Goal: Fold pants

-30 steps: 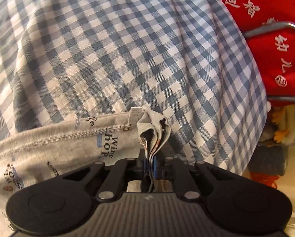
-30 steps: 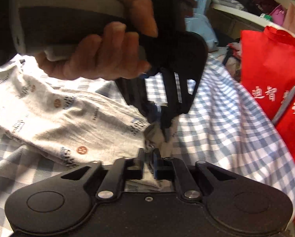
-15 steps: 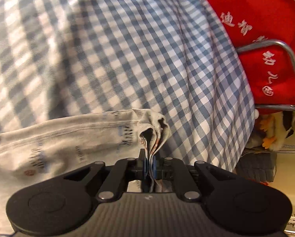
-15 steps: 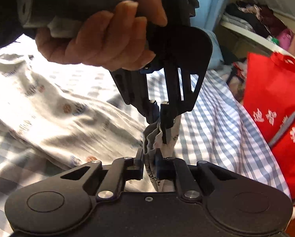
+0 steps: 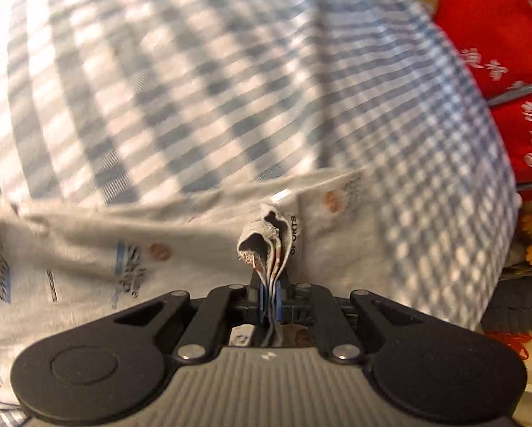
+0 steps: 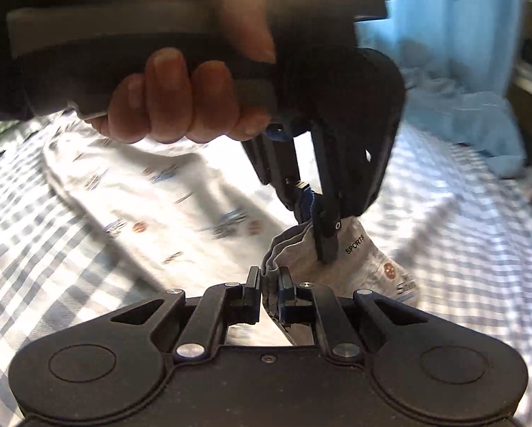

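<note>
Best carried low and level toward 12 o'clock over the checked bed [image 5: 230, 71], pants [image 6: 195, 195] hem bunched, clamped tight in left fingers [image 5: 270, 297] and right fingers [image 6: 269, 295], just closed.

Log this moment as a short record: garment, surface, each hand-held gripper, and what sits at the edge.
garment: grey printed pants, partly spread out
surface: blue-and-white checked sheet
left hand-held gripper: shut on a bunched edge of the pants
right hand-held gripper: shut on the same bunch, right beside the left one
edge: red bag past the sheet
</note>
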Demonstrator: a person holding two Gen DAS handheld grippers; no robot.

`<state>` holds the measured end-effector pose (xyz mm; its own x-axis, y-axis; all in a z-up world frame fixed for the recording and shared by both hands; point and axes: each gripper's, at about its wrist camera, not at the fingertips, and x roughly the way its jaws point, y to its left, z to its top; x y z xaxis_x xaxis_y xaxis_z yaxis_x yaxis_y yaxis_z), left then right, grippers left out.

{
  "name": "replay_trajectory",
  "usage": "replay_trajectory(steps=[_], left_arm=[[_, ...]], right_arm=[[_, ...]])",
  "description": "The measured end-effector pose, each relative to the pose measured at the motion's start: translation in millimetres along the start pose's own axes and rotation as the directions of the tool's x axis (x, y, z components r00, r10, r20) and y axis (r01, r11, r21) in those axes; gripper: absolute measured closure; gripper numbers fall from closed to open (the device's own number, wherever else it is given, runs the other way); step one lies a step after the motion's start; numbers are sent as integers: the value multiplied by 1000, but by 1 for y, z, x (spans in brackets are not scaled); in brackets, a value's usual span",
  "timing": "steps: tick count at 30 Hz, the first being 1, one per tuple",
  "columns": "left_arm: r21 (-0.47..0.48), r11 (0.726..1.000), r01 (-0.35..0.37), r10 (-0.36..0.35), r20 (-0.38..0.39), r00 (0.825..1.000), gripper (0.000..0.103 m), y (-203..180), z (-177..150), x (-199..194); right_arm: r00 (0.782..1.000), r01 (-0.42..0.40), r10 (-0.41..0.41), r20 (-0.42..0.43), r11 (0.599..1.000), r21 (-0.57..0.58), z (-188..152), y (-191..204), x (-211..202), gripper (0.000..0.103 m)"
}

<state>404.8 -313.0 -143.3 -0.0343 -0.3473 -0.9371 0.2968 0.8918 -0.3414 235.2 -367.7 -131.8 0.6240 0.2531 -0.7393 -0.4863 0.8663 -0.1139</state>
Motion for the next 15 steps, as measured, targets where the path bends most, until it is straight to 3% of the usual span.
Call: replay_trajectory(steps=[5, 15], left_arm=[[-58, 998, 13, -15, -36, 999, 97, 17, -1, 20], [-33, 999, 17, -19, -33, 999, 97, 15, -3, 20]], right_arm=[[996, -19, 19, -90, 1000, -5, -6, 16, 31, 94], [994, -10, 13, -111, 1000, 22, -8, 12, 34, 94]])
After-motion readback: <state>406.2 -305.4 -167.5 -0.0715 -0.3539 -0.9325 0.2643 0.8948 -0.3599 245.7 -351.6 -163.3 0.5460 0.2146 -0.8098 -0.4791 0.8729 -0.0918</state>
